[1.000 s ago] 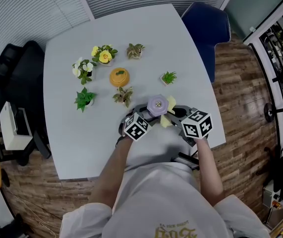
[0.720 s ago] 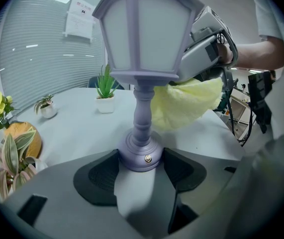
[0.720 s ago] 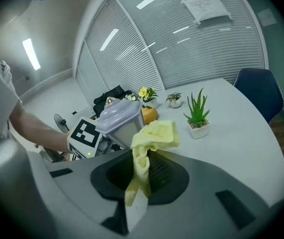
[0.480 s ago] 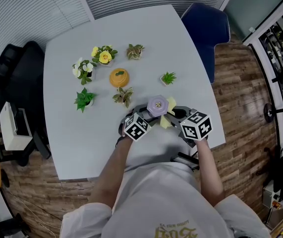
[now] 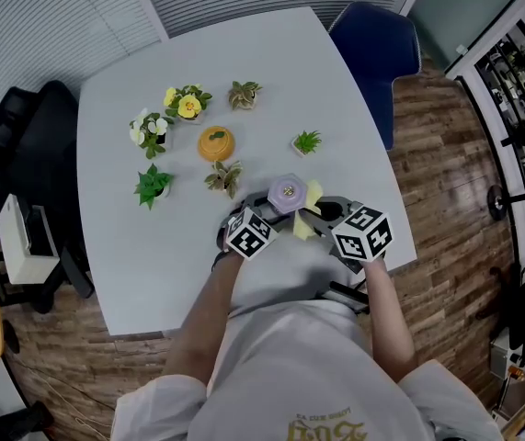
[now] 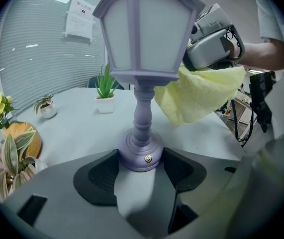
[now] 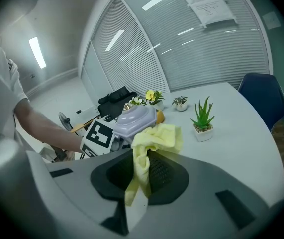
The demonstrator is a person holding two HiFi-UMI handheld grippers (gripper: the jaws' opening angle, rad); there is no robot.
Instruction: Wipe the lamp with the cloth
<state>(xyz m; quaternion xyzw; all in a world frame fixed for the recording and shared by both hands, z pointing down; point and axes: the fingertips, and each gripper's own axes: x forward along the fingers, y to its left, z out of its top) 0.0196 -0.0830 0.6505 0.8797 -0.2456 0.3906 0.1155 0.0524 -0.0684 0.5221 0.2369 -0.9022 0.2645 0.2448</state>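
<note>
In the head view, a person stands at the near edge of a pale table (image 5: pixel 354 108) with a gripper in each hand. The left gripper (image 5: pixel 274 212) and right gripper (image 5: pixel 320 215) meet around a small lavender lamp (image 5: pixel 287 193) near the table's near edge. A yellow cloth (image 5: pixel 313 194) lies against the lamp's right side. Farther back are several small potted plants, among them a yellow-flowered one (image 5: pixel 187 105), and an orange ornament (image 5: pixel 216 142). A blue chair (image 5: pixel 372 44) stands at the far right corner.

In the left gripper view, the lamp (image 6: pixel 144 49) stands upright on the table (image 6: pixel 72 113). Its round base sits between the two dark pads of the left gripper (image 6: pixel 142 166), which is clenched on that base, one pad touching each side. The cloth (image 6: pixel 201 93) hangs just right of the lantern head, touching its lower right edge. The right gripper (image 6: pixel 206 51) carries it in from the right. A spiky green plant (image 6: pixel 104 91) in a white pot stands behind the lamp.

In the right gripper view, the right gripper (image 7: pixel 144 176) is grasping the cloth (image 7: pixel 154 141). A narrow fold is pinched between its pads, and the rest bunches out beyond them against the lamp (image 7: pixel 134 121). The left gripper's marker cube (image 7: pixel 99 136) shows just left of the lamp. The spiky plant (image 7: pixel 202 118) stands to the right, with the chair (image 7: pixel 261 96) beyond the table edge.
</note>
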